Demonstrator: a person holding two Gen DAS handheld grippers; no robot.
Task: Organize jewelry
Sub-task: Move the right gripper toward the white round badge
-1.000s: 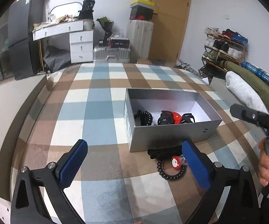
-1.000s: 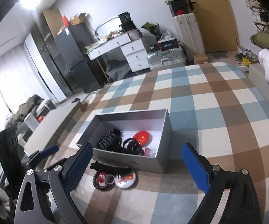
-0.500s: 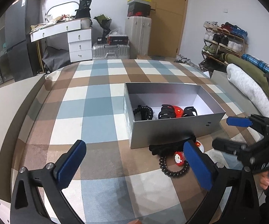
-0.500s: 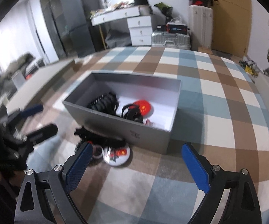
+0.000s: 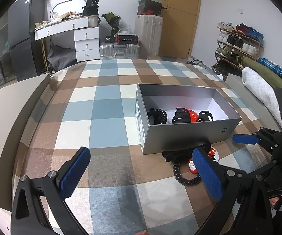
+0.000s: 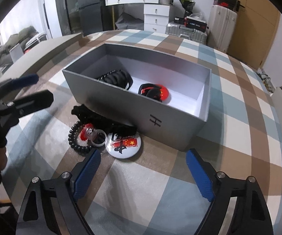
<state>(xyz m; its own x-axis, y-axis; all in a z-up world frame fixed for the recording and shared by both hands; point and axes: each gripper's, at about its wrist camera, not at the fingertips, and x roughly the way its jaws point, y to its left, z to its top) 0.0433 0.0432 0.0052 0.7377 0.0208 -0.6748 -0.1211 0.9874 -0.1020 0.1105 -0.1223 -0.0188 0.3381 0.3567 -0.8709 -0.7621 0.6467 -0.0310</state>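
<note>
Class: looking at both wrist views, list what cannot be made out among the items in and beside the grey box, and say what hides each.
- Left wrist: white badge mostly hidden by left gripper's finger.
- Right wrist: black clip beside the grey box blurred, shape unclear.
- Both views: items inside box partly hidden by near wall.

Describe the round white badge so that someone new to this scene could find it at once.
Find the grey box on the checked cloth. On the cloth just outside its near wall lies a small pile; the round white badge is its flat disc with black writing and a red flag, unlike the beaded black coil beside it.
</note>
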